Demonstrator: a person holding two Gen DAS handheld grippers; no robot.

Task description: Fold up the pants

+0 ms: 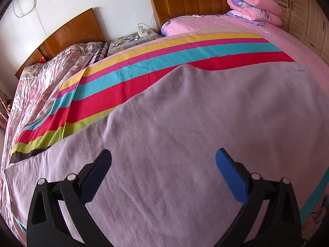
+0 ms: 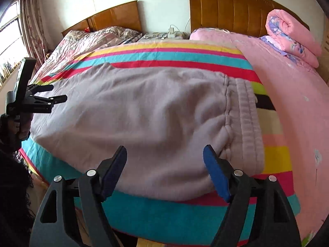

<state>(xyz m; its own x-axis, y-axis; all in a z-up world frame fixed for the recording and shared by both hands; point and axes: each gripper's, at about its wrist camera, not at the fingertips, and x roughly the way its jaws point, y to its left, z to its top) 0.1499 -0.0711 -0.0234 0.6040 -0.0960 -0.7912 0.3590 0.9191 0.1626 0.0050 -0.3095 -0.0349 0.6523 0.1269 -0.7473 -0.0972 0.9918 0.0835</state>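
Observation:
Lilac-grey fleece pants (image 2: 144, 111) lie flat on a rainbow-striped blanket (image 2: 174, 51) on the bed, with the ribbed waistband (image 2: 246, 113) at the right and the legs running left. In the left wrist view the pants (image 1: 195, 133) fill the middle of the frame. My left gripper (image 1: 163, 158) is open and empty, hovering over the leg part; it also shows in the right wrist view (image 2: 59, 93) at the left edge. My right gripper (image 2: 164, 154) is open and empty above the near edge of the pants, close to the waistband.
A rolled pink quilt (image 2: 292, 37) lies at the bed's far right on a pink sheet (image 2: 287, 86). A wooden headboard (image 2: 236, 6), a nightstand with cables (image 2: 164, 35) and a second bed (image 2: 92, 41) stand behind. A wardrobe (image 1: 304, 10) is at right.

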